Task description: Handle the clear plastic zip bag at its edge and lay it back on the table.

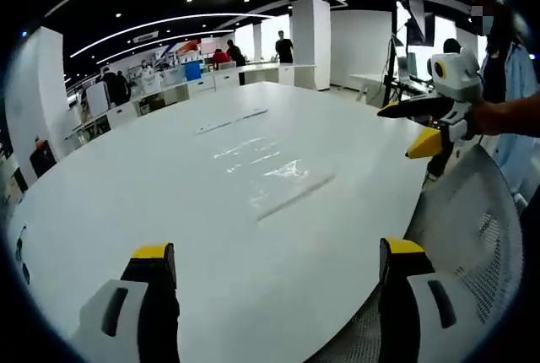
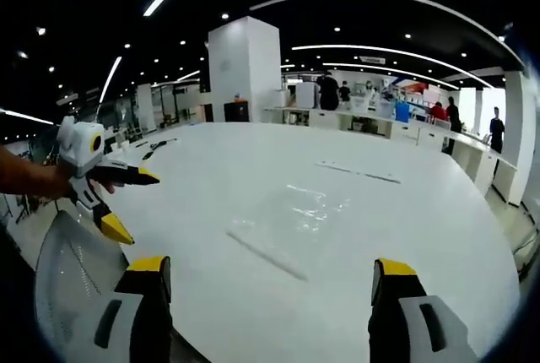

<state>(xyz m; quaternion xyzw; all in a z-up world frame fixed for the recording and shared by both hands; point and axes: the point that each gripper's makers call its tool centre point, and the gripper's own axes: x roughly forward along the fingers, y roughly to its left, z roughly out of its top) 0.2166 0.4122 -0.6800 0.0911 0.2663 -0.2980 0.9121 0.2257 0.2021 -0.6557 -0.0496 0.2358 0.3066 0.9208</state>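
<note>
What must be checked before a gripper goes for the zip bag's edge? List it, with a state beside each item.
1. Zip bag lies flat on the table: ok.
2. Left gripper is open, nothing between its fingers: ok.
3. Right gripper is open, nothing between its fingers: ok.
4. A gripper is at the bag's edge: not ok, both are short of it.
5. The bag's near edge strip is the zip: cannot tell.
6. Mesh chair back is out of the right gripper's way: cannot tell.
</note>
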